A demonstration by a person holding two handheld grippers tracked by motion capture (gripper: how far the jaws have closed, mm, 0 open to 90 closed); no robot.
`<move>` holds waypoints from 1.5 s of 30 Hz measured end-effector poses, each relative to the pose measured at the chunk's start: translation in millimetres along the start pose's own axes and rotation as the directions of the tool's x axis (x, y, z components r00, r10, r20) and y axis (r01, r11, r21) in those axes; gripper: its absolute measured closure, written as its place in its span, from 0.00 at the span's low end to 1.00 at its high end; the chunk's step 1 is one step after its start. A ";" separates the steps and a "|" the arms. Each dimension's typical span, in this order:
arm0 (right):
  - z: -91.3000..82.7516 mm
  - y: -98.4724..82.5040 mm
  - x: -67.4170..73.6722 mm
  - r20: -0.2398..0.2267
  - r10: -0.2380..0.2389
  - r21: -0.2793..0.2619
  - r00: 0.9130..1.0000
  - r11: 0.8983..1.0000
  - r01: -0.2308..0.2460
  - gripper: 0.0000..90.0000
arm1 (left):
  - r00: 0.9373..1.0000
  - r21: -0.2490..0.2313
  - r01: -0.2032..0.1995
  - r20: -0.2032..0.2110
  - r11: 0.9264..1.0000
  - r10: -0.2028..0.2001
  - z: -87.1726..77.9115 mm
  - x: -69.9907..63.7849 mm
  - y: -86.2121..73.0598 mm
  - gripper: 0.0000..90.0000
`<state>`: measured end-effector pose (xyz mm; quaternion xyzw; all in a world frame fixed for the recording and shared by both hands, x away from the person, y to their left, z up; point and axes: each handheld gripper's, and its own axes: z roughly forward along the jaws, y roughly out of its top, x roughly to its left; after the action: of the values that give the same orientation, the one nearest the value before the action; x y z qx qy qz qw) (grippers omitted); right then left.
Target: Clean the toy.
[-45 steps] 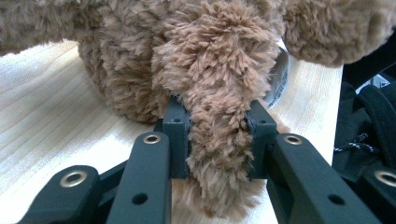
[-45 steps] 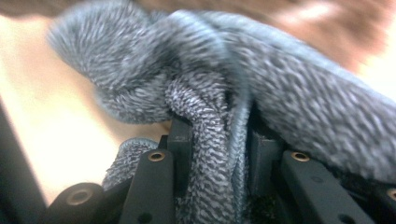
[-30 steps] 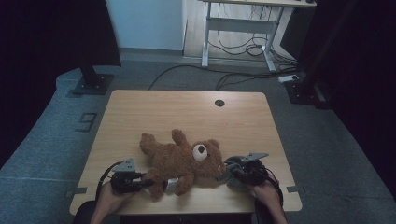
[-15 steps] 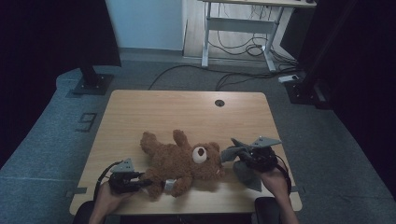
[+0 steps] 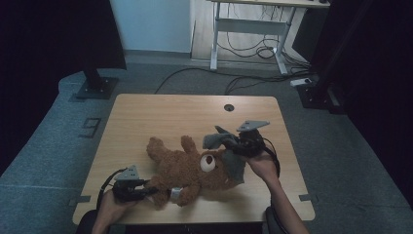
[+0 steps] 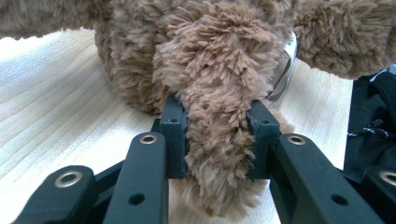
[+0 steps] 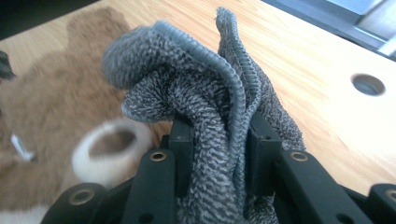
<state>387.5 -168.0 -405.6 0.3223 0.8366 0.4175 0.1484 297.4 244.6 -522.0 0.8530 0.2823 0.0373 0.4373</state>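
Note:
A brown teddy bear [image 5: 187,168] lies on its back on the wooden table [image 5: 160,117], head to the right. My left gripper [image 5: 146,191] rests low at the front left, shut on one of the bear's furry legs [image 6: 217,130], which bulges between the jaws of the left gripper [image 6: 217,140]. Above the bear's head my right gripper [image 5: 234,145] is raised and shut on a bunched grey knitted cloth [image 5: 214,141]. The cloth [image 7: 205,93] stands up in folds between the jaws of the right gripper [image 7: 218,135]. The bear's white snout [image 7: 109,147] is blurred below it.
A round cable hole [image 5: 229,107] sits near the table's far edge. A silver tag [image 5: 176,192] hangs at the bear's underside. Behind the table stand a white desk frame [image 5: 253,29], floor cables [image 5: 253,80] and a black stand base [image 5: 97,87].
My right gripper has risen and moved away from the front edge, lifting the grey cloth up over the bear's head. The left gripper has stayed where it was on the leg.

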 end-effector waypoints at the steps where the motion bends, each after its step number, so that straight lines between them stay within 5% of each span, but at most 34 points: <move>1: 5.1 5.7 1.7 -0.008 -0.007 0.002 1.000 1.000 0.007 0.76 | 1.000 -0.001 0.000 -0.001 1.000 0.000 0.0 -0.1 -0.1 0.73; 8: 43.8 29.6 19.9 -0.097 -0.054 0.052 0.994 0.997 0.059 0.76 | 1.000 -0.003 -0.001 -0.002 1.000 0.001 0.4 -0.2 -0.5 0.73; 17: 83.2 17.7 31.0 -0.176 -0.045 0.158 0.983 0.985 0.073 0.75 | 1.000 -0.006 0.010 0.003 1.000 -0.010 1.6 -0.4 -1.0 0.73; 32: 57.8 -6.2 14.0 -0.132 -0.009 0.154 0.991 0.988 0.030 0.73 | 1.000 -0.011 0.027 0.005 1.000 -0.027 2.1 0.1 -2.2 0.73; 45: 28.3 -52.7 -0.3 -0.053 0.027 0.146 0.998 0.989 -0.019 0.71 | 0.999 -0.013 0.037 0.010 0.999 -0.037 2.6 0.3 -2.8 0.73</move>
<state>380.5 -174.5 -464.6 0.3304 0.8648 0.3655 0.0966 297.2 244.1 -525.8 0.8449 0.2959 0.0269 0.4448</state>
